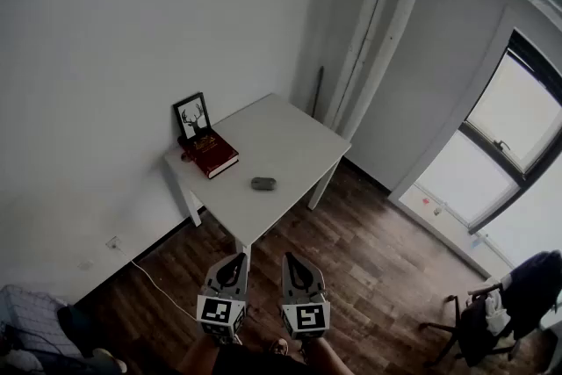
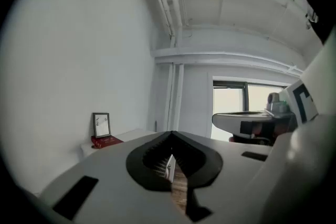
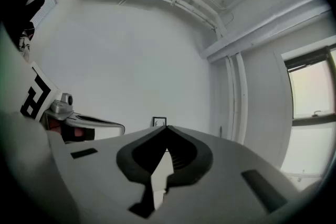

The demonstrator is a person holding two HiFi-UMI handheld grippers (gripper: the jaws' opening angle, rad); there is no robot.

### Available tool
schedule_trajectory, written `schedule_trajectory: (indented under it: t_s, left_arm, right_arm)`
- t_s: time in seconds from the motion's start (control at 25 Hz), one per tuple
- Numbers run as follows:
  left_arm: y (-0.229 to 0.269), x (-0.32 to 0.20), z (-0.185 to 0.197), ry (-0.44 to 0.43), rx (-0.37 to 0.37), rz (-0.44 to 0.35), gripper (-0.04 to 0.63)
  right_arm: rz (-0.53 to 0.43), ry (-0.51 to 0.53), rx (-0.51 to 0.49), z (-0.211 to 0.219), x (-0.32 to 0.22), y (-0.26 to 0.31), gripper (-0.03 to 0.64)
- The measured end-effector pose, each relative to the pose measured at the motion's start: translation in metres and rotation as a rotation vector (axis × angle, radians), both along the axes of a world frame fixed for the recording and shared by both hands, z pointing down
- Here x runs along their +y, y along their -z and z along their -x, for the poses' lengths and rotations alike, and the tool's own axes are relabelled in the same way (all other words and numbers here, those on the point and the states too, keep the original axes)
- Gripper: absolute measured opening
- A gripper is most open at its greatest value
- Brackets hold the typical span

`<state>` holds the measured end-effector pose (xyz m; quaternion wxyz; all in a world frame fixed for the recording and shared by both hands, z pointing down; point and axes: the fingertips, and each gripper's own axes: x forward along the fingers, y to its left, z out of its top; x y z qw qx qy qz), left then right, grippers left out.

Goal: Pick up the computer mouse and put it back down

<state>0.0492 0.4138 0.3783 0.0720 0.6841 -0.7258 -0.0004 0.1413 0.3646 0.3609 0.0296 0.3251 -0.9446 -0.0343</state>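
Note:
A small grey computer mouse [image 1: 263, 183] lies near the middle of a white table [image 1: 290, 136] against the wall, well ahead of me. My left gripper [image 1: 232, 258] and right gripper [image 1: 295, 259] hang side by side above the wooden floor, short of the table's near corner. Both are shut with nothing between the jaws. In the left gripper view the left gripper [image 2: 172, 134] has its tips meeting, with the table [image 2: 128, 137] far off beyond it. The right gripper [image 3: 167, 127] likewise shows closed tips pointing level at the wall.
A red book [image 1: 212, 154] and a framed deer picture [image 1: 191, 116] sit at the table's left end. White pipes [image 1: 373, 31] run up the corner. A window [image 1: 518, 136] is at the right, a dark chair [image 1: 492, 312] at lower right, a cable [image 1: 149, 277] on the floor.

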Motion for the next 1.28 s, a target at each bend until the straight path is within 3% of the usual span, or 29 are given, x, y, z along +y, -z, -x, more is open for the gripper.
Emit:
schedule_trajectory:
  t_s: [0.32,0.76,1.08,1.28]
  left_arm:
    - [-0.007,-0.001,0.03,-0.013,-0.014,0.011,0.0]
    - [-0.021,-0.008,0.059,-0.106,-0.018,0.045,0.0]
    - [-0.053,-0.066,0.084,-0.11,0.003,0.095,0.001]
    - [-0.045,-0.128,0.096,-0.236,0.054,0.061,0.002]
  right_arm:
    - [-0.012,0.002,0.002,0.035,0.003,0.008,0.019]
    - [0.0,-0.034,0.029,0.063,-0.005,0.001,0.019]
    - [0.017,0.002,0.031,0.098,-0.067,-0.018,0.02]
    - [0.031,0.001,0.006,0.118,-0.134,-0.023,0.02]
